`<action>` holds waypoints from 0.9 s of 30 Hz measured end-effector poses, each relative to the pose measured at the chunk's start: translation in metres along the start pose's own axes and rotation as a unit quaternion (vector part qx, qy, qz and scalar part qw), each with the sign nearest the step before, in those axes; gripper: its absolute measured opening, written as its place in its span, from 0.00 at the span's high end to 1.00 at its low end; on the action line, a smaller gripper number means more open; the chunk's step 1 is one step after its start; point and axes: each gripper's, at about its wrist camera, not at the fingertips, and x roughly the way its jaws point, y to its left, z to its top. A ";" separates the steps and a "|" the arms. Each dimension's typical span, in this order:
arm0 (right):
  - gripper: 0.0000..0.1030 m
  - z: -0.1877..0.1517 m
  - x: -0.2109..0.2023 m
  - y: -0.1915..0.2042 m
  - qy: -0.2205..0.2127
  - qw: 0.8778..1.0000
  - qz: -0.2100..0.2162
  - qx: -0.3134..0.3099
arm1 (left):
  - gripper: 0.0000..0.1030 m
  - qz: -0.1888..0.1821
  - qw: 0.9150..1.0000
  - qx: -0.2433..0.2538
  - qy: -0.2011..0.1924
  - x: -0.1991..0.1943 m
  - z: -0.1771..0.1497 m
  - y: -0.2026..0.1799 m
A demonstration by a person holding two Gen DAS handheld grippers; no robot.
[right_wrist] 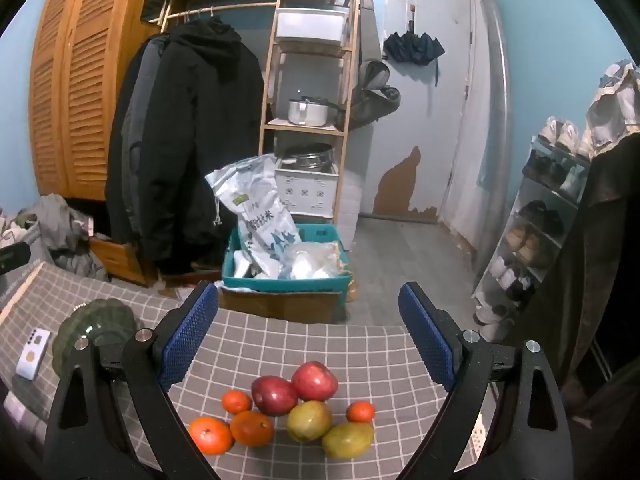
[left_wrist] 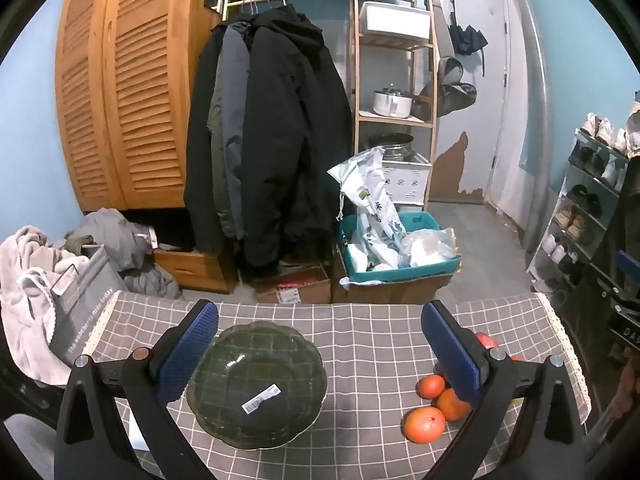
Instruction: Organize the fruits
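A dark green glass plate [left_wrist: 256, 384] with a white barcode sticker lies on the grey checked tablecloth [left_wrist: 368, 344], below my open left gripper [left_wrist: 320, 348], nearer its left finger. Three oranges [left_wrist: 425, 424] lie to the right, partly behind the right finger. In the right wrist view a heap of fruit lies beneath my open right gripper [right_wrist: 308, 336]: two red apples [right_wrist: 314, 380], two yellow-green mangoes [right_wrist: 309, 420] and several oranges [right_wrist: 211, 435]. The same plate [right_wrist: 96, 332] shows at the far left. Nothing is held.
A white phone-like box [right_wrist: 34, 354] lies left of the plate. Past the table's far edge stand a teal crate [left_wrist: 400, 248] with bags on cardboard boxes, hanging coats [left_wrist: 272, 140], a wooden shelf [left_wrist: 394, 80], a shoe rack [left_wrist: 588, 208] and a laundry pile [left_wrist: 40, 280].
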 end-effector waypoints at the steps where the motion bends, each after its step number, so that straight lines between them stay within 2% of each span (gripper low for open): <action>1: 0.13 0.000 0.000 0.000 0.000 1.000 0.000 0.000 | 0.01 0.000 1.000 0.001 0.000 0.000 0.000 -0.001; 27: 0.13 0.000 -0.001 0.000 0.000 1.000 0.000 -0.002 | 0.01 -0.006 1.000 -0.001 -0.001 -0.001 0.001 -0.002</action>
